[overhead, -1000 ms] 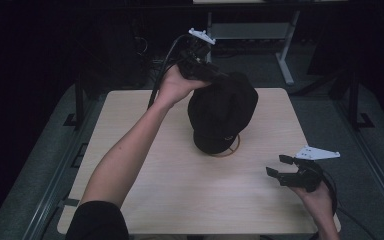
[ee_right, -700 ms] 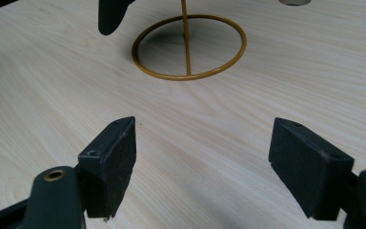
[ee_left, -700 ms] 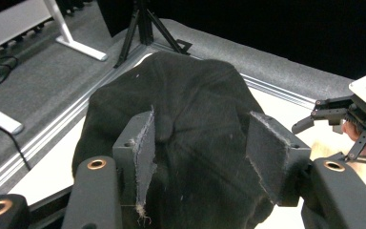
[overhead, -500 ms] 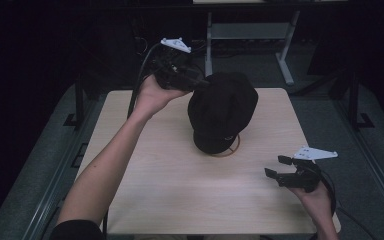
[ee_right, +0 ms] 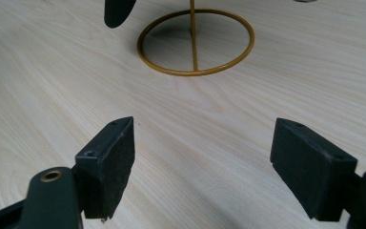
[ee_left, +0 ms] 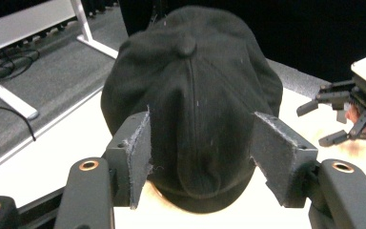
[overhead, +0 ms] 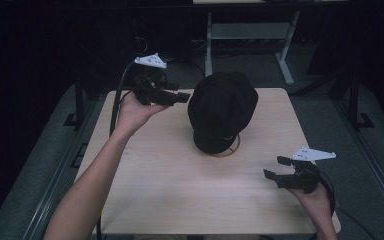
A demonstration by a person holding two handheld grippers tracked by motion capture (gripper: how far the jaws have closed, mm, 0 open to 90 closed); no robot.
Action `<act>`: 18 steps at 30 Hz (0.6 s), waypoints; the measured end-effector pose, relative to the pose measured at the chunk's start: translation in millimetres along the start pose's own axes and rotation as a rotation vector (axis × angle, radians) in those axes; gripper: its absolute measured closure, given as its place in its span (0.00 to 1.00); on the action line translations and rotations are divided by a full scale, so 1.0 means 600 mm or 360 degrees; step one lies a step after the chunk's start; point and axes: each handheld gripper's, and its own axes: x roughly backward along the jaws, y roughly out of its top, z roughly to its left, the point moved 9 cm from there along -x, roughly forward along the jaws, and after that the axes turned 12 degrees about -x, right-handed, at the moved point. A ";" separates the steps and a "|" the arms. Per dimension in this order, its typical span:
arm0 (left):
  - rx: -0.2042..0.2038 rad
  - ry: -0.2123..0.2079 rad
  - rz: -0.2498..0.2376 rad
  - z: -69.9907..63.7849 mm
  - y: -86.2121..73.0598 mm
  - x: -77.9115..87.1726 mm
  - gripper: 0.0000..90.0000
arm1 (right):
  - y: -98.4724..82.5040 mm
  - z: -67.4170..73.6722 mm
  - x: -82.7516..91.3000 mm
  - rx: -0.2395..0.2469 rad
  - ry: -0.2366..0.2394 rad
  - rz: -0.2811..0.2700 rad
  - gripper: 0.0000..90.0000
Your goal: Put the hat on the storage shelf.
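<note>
Black cap (overhead: 222,107) — on gold stand (ee_right: 195,43)

In the high view the black cap (overhead: 222,110) covers most of the gold wire stand (overhead: 230,150), leaving a bit of its ring base. In the right gripper view the stand's upright runs off the top edge, as does a dark shape there, probably the cap's brim. The worktop (overhead: 180,195) is cut off at the bottom edge in the high view.
</note>
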 end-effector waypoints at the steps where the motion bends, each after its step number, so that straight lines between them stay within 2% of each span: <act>1: 0.0006 0.0005 -0.0006 -0.001 -0.005 0.002 0.42 | 0.000 0.000 0.000 -0.0002 0.0001 0.0002 0.25; 8: 0.0041 0.0024 -0.0002 -0.009 -0.039 0.018 0.40 | -0.004 0.003 -0.005 0.0012 -0.0001 0.0021 0.25; 11: 0.0070 0.0038 -0.0046 -0.015 -0.050 0.026 0.40 | -0.003 0.003 -0.006 0.0006 0.0001 0.0009 0.25; 18: 0.0077 0.0073 -0.0039 -0.032 -0.080 0.040 0.39 | -0.004 0.007 -0.007 0.0017 0.0005 0.0015 0.25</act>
